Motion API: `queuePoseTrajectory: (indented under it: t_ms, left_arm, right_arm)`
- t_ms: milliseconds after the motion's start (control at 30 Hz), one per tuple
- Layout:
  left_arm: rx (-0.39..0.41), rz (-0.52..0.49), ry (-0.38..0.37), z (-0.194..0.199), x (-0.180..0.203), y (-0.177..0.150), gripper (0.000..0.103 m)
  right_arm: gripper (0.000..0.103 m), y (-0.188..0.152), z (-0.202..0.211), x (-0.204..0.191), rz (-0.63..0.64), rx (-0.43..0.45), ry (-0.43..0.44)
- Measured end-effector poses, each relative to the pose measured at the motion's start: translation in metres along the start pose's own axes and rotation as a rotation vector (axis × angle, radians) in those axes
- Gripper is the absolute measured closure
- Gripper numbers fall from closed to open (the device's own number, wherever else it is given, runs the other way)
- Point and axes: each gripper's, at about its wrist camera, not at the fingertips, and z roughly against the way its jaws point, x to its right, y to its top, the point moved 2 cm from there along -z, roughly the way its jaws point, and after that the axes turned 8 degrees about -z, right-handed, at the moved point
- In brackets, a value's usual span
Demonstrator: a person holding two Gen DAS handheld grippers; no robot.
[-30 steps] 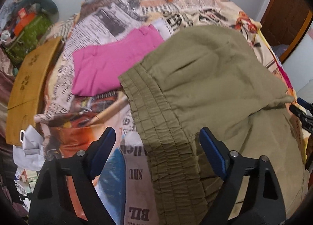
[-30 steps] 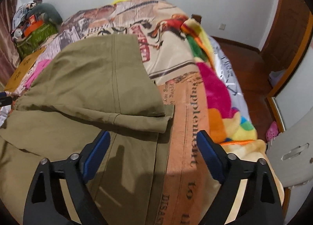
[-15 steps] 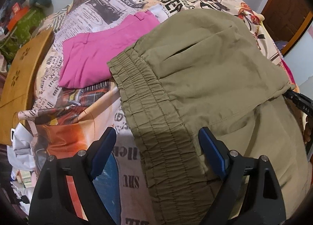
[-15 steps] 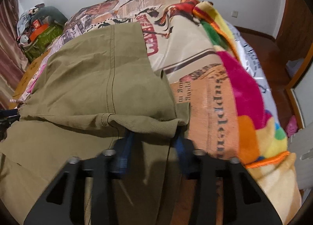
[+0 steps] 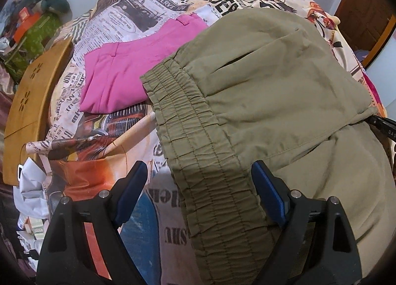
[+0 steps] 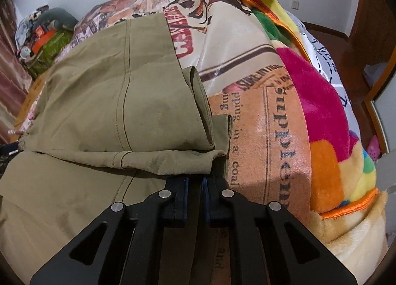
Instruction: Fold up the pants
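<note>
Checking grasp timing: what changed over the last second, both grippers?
The right gripper moved in from wide open and shut on the folded edge of the olive pants near the leg hems. The left gripper stayed open, straddling the elastic waistband, but pushed slightly forward. The pink pants on the bedspread did not shift.

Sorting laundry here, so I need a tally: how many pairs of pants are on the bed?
2. The olive pants lie folded over in front of both grippers; the pink pants lie folded just beyond their elastic waistband, partly under it. More could be hidden beneath.
</note>
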Motion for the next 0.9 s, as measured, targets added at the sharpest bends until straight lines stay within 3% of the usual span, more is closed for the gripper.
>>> queuePoseTrajectory:
  t_ms: [133,400,567,900]
  left_arm:
    - [0.005,0.0,0.001,0.011,-0.002,0.001,0.016]
    - [0.058,0.041,0.009,0.031,-0.017,0.019,0.016]
    - [0.05,0.066,0.002,0.023,-0.024,0.034,0.016]
    - [-0.056,0.091,-0.036,-0.021,-0.021,0.038,0.016]
  right_arm:
    - [0.091,-0.001,0.017,0.001,0.019,0.008,0.01]
    - [0.058,0.015,0.068,-0.008,0.06,0.146,0.063]
    - [0.056,0.035,0.055,-0.016,0.066,0.154,0.049]
    - [0.056,0.03,-0.001,-0.006,0.013,0.03,0.053]
